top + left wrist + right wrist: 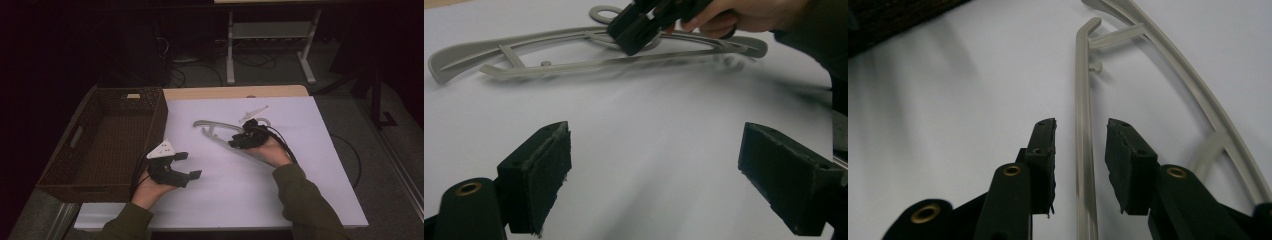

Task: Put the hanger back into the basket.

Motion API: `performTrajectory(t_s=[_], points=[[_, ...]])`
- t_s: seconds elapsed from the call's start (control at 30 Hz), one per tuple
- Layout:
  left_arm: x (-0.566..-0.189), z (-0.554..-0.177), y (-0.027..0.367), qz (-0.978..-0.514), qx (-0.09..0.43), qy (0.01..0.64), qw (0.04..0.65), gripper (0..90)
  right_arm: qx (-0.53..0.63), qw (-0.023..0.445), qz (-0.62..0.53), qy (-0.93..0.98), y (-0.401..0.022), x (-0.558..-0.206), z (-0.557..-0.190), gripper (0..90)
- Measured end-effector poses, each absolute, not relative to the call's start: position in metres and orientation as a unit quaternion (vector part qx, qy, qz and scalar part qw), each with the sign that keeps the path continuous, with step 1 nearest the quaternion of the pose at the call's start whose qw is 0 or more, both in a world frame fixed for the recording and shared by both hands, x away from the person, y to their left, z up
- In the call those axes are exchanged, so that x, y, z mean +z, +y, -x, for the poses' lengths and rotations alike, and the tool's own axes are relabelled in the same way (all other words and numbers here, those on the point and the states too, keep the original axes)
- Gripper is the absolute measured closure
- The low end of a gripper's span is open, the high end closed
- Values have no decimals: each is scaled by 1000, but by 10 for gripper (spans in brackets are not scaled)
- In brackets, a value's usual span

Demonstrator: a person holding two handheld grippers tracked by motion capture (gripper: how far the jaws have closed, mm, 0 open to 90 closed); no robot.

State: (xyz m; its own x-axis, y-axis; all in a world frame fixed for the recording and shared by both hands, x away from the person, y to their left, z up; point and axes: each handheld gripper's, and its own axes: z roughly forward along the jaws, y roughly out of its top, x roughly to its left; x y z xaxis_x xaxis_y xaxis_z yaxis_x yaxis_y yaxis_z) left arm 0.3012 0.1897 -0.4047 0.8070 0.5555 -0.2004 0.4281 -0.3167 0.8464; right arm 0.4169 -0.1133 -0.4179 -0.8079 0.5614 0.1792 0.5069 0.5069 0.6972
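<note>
a grey plastic clothes hanger [220, 133] lies flat on the white sheet [310, 165] that covers the table, and every place below is given relative to it. its hook end points away from the person; in the high view its body runs from the upper left down toward the right. the right gripper [239, 141] sits over the hanger's middle, held in the person's right hand [270, 151]. in the right gripper view the jaws stand a little apart, one on each side of the hanger's straight lower bar [1081, 150], with a visible gap between the bar and each pad; they straddle it without clamping it. the curved upper arm [1198, 95] of the hanger passes to the right of the jaws in that view. the left gripper [182, 165] is well to the left of the hanger and nearer the person, apart from it, held in the left hand [150, 187]. the left gripper view shows its jaws spread wide with bare white sheet between them, holding nothing; the hanger [574, 50] lies beyond them, with the right gripper [636, 27] set on it. a dark brown wicker basket [60, 175] stands further left of the hanger, past the left gripper, at the table's left edge; its interior looks empty as far as the dim light allows.
</note>
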Motion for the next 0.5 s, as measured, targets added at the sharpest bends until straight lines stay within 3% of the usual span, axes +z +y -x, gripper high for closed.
performTrajectory(t_s=[0.3,0.5], points=[[-404,-302,190,-813,65,297,497,136,367,31,-300,880,-91,-430,-430,665],[-405,-302,189,-809,62,302,500,137,356,30,-300,885,-90,-434,-428,771]])
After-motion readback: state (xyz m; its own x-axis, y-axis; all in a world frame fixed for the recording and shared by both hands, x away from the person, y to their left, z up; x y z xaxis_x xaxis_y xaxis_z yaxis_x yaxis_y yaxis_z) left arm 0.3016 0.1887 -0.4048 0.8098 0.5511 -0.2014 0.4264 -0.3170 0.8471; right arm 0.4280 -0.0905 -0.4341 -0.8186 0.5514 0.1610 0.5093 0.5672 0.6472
